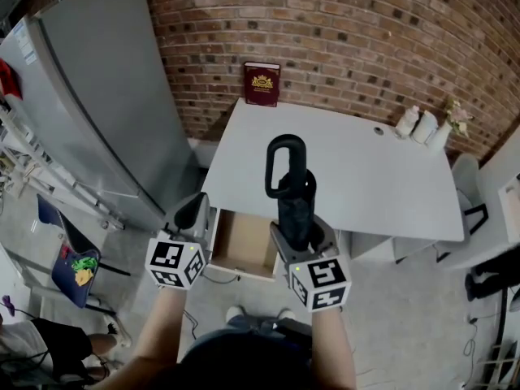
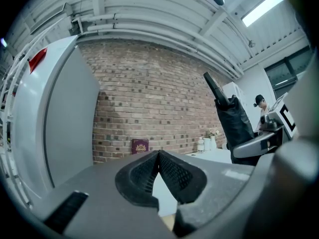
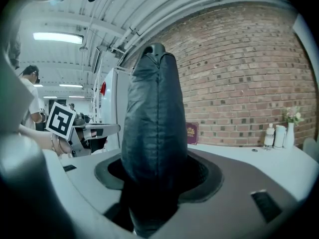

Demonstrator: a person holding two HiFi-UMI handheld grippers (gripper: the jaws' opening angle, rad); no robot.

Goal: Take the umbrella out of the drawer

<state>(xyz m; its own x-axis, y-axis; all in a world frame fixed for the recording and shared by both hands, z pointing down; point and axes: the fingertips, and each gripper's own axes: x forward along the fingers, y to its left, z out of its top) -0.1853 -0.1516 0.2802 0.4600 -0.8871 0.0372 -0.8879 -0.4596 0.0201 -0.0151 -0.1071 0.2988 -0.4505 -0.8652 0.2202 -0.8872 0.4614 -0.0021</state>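
Table (image 1: 374,177): white, against brick wall (image 1: 341,31); drawer (image 1: 242,246) open below.
Right claw (image 1: 301,236): clamped on folded black umbrella (image 1: 290,189).
Left claw (image 1: 192,215): tips together, empty.

The right claw (image 3: 157,178) is clamped on a folded black fabric umbrella (image 3: 154,118) that stands upright through the centre, dark pads pressing the cloth from both sides. At 9 o'clock is the left claw (image 3: 112,129) with its square-marker cube. Towards 3 o'clock a white desk (image 3: 249,158) meets a red brick wall (image 3: 239,68), where a maroon book (image 3: 192,133) stands just beside the umbrella and small white bottles (image 3: 279,136) sit farther out.
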